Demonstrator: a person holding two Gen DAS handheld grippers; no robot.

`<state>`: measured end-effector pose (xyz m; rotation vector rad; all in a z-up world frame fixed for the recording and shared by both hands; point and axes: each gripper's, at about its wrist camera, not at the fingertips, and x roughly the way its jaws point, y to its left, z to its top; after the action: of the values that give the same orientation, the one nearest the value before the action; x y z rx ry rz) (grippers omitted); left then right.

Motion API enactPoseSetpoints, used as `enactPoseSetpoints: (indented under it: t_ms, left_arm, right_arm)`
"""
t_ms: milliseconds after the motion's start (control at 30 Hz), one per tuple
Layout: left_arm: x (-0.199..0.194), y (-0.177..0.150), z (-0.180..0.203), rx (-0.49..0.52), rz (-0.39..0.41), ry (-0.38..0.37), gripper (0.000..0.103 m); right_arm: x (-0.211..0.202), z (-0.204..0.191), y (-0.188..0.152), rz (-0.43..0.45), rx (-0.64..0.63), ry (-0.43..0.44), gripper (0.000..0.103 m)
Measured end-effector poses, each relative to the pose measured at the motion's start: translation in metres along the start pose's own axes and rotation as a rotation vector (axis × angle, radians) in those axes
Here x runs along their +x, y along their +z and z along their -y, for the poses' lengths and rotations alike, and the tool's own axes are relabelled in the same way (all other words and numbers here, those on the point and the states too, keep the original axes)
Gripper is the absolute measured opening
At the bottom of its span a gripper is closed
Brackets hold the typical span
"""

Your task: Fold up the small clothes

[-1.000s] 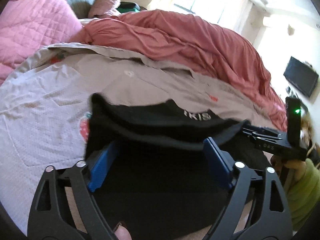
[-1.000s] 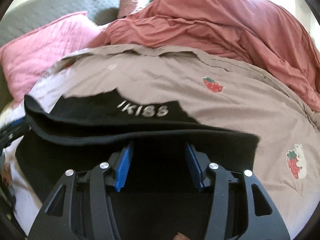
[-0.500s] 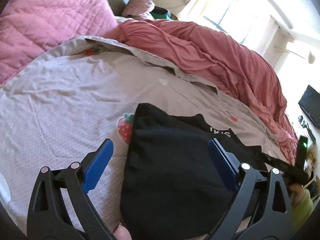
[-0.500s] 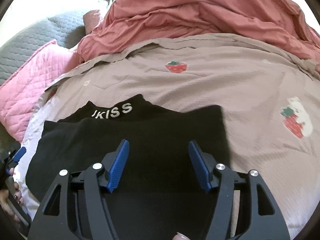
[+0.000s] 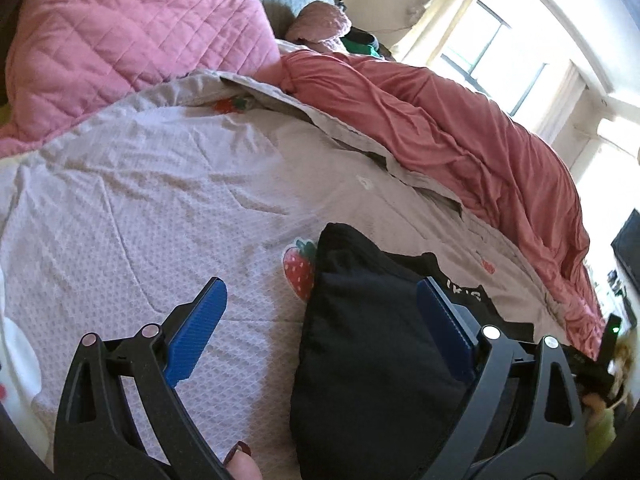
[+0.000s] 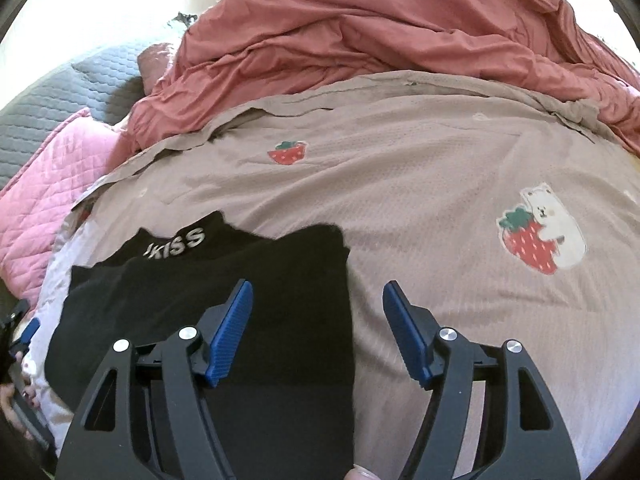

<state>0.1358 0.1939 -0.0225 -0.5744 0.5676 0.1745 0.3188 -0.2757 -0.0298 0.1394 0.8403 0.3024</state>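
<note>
Folded black knit garment with white lettering [image 6: 208,320] lying flat on taupe waffle-weave strawberry-print bedspread [image 6: 460,184] — both grippers apart, clamped on nothing.
Soft, limp fabric; could spring open or bunch if right gripper [image 6: 318,334] or left gripper [image 5: 320,326] drags across its edge — slack folds, nothing pinning them.

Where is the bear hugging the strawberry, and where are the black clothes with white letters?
bear patch [image 6: 548,220], right wrist view, on the bear's white body.
black garment [image 6: 280,280], right wrist view, on its flat folded middle.
</note>
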Motion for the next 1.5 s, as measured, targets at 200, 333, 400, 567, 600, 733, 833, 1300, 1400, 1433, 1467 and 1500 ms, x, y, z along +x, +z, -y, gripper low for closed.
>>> enactPoseSetpoints:
  t_ms: [200,333,400,567,600,733,833,1300,1400,1433,1467,1500]
  left_arm:
    - [0.003,-0.001,-0.007,-0.028,-0.010,0.018,0.089]
    - [0.008,0.000,-0.006,-0.017,-0.017,0.026,0.088]
    - [0.013,0.003,-0.001,0.003,-0.024,0.025,0.074]
    - [0.049,0.023,0.025,0.080,-0.119,0.159,0.054]
    - [0.059,0.027,0.026,0.068,-0.157,0.167,0.054]
    - [0.098,0.035,0.018,-0.005,-0.209,0.166,0.054]
    - [0.110,0.026,0.008,-0.021,-0.236,0.091,0.054]
    - [0.088,0.023,0.049,0.251,-0.139,0.017,0.010]
    - [0.077,0.031,0.053,0.248,-0.094,-0.022,0.009]
    - [0.075,0.033,0.055,0.250,-0.084,-0.027,0.009]
    - [0.074,0.035,0.057,0.255,-0.077,-0.029,0.009]
    - [0.074,0.037,0.059,0.261,-0.071,-0.022,0.009]
  right_arm:
    - [0.031,-0.001,0.014,-0.015,-0.052,-0.012,0.058]
    - [0.042,-0.002,0.013,-0.045,-0.071,0.000,0.012]
    - [0.037,0.001,0.014,-0.020,-0.057,0.008,0.012]
    - [0.041,0.008,0.013,-0.016,-0.026,0.007,0.012]
    - [0.042,0.008,0.012,-0.018,-0.023,0.002,0.012]
    - [0.044,0.009,0.009,-0.019,-0.015,-0.007,0.012]
    - [0.046,0.008,0.007,-0.017,-0.031,-0.021,0.015]
    - [0.043,0.003,0.002,-0.001,-0.052,-0.075,0.012]
    - [0.032,0.001,0.006,0.026,-0.055,-0.078,0.011]
    - [0.028,0.002,0.008,0.035,-0.049,-0.074,0.011]
    - [0.025,0.002,0.011,0.047,-0.039,-0.066,0.011]
    - [0.023,0.002,0.014,0.055,-0.033,-0.060,0.010]
